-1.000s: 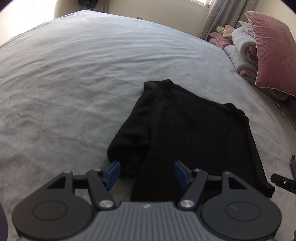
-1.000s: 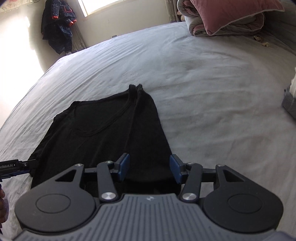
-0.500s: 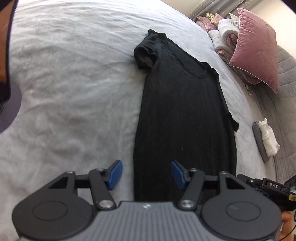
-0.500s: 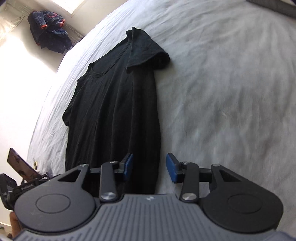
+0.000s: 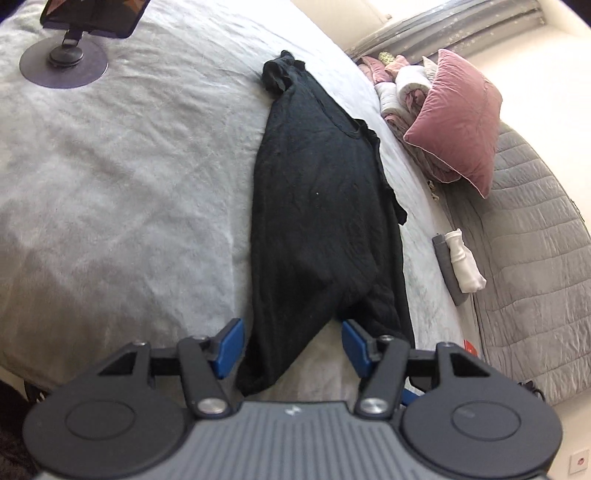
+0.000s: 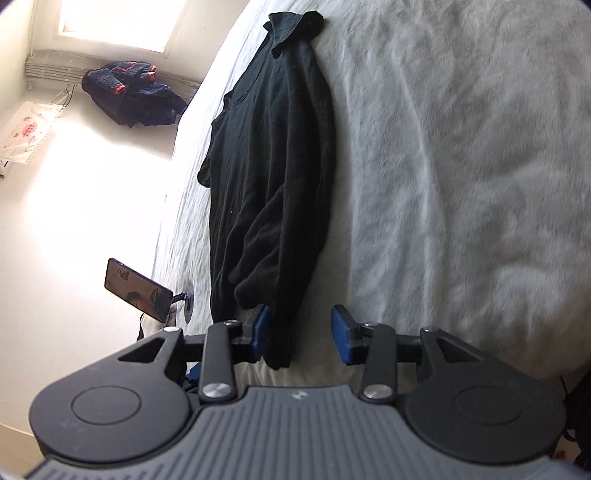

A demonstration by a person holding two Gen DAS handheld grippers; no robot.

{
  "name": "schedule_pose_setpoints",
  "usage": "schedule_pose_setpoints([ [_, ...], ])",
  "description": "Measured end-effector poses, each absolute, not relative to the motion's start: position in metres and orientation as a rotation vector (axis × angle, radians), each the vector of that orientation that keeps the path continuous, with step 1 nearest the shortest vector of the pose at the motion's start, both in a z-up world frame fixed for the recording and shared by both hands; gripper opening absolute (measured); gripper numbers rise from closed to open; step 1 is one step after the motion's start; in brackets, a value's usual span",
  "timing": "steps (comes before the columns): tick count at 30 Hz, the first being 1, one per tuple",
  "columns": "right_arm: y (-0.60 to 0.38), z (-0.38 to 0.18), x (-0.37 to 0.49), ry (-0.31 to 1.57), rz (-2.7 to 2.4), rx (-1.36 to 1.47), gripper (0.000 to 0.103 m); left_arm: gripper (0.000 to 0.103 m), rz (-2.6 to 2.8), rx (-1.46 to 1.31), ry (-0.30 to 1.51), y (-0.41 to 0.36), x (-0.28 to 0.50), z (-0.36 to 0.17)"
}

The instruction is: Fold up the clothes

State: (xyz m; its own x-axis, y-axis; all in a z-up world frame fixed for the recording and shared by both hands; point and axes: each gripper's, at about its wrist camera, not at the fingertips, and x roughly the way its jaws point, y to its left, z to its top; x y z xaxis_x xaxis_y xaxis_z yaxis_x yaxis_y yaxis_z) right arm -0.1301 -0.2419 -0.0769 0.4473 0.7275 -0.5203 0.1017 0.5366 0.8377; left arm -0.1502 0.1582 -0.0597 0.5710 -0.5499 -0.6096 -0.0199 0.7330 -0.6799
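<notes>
A black short-sleeved shirt (image 5: 317, 206) lies lengthwise on the pale grey bed (image 5: 129, 166), collar at the far end and hem towards me. Its hem is bunched, with a ridge between the two corners. My left gripper (image 5: 291, 347) is at one hem corner; the cloth lies between its blue pads, which stand apart and do not press on it. In the right wrist view the shirt (image 6: 273, 147) runs away from my right gripper (image 6: 301, 330). The other hem corner hangs against its left pad (image 6: 262, 328), and a gap separates it from the right pad.
A phone on a round stand (image 5: 88, 14) sits on the bed at the far left, also in the right wrist view (image 6: 136, 288). A pink pillow (image 5: 458, 118) and rolled bedding lie at the far right. Folded white and grey cloths (image 5: 461, 266) rest near a grey quilted cover (image 5: 524, 258).
Both grippers have swung from the shirt's sides to its hem end, so the shirt now stretches straight ahead. A hem corner now lies between each pair of pads, and the hem has bunched.
</notes>
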Motion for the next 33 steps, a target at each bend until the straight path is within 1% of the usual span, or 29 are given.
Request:
schedule_pose_setpoints([
  [4, -0.218, -0.078, -0.133, 1.050, 0.506, 0.894, 0.043, 0.059, -0.333, -0.577, 0.873, 0.141, -0.157, -0.055],
  [6, -0.206, -0.078, -0.130, 1.037, 0.527, 0.854, 0.043, 0.051, -0.296, -0.533, 0.865, 0.136, -0.156, -0.055],
  [8, -0.195, -0.079, -0.125, 1.024, 0.550, 0.816, 0.042, 0.014, -0.246, -0.498, 0.869, 0.133, -0.155, -0.055],
  [9, -0.191, -0.078, -0.122, 1.027, 0.561, 0.785, 0.039, 0.009, -0.230, -0.508, 0.879, 0.136, -0.153, -0.056],
  [10, -0.188, -0.076, -0.120, 1.031, 0.562, 0.749, 0.029, 0.007, -0.220, -0.527, 0.888, 0.140, -0.151, -0.057],
  [11, -0.188, -0.075, -0.119, 1.039, 0.551, 0.717, 0.015, 0.004, -0.216, -0.558, 0.895, 0.145, -0.150, -0.057],
  [12, -0.188, -0.073, -0.117, 1.047, 0.539, 0.686, 0.009, 0.004, -0.213, -0.589, 0.899, 0.150, -0.149, -0.057],
  [13, -0.192, -0.071, -0.118, 1.047, 0.525, 0.671, 0.007, 0.003, -0.209, -0.615, 0.901, 0.155, -0.148, -0.056],
  [17, -0.218, -0.054, -0.123, 1.026, 0.427, 0.585, 0.007, 0.003, -0.190, -0.697, 0.910, 0.174, -0.151, -0.043],
  [23, -0.274, 0.006, -0.134, 0.932, 0.301, 0.395, 0.007, 0.002, -0.219, -0.792, 0.928, 0.195, -0.160, -0.017],
  [27, -0.284, 0.031, -0.137, 0.897, 0.297, 0.300, 0.007, 0.002, -0.248, -0.754, 0.964, 0.189, -0.163, -0.015],
  [29, -0.283, 0.028, -0.137, 0.915, 0.297, 0.269, 0.007, 0.002, -0.228, -0.702, 0.998, 0.183, -0.161, -0.022],
  [33, -0.275, 0.001, -0.133, 1.008, 0.300, 0.242, 0.007, 0.002, -0.163, -0.626, 1.075, 0.178, -0.153, -0.044],
])
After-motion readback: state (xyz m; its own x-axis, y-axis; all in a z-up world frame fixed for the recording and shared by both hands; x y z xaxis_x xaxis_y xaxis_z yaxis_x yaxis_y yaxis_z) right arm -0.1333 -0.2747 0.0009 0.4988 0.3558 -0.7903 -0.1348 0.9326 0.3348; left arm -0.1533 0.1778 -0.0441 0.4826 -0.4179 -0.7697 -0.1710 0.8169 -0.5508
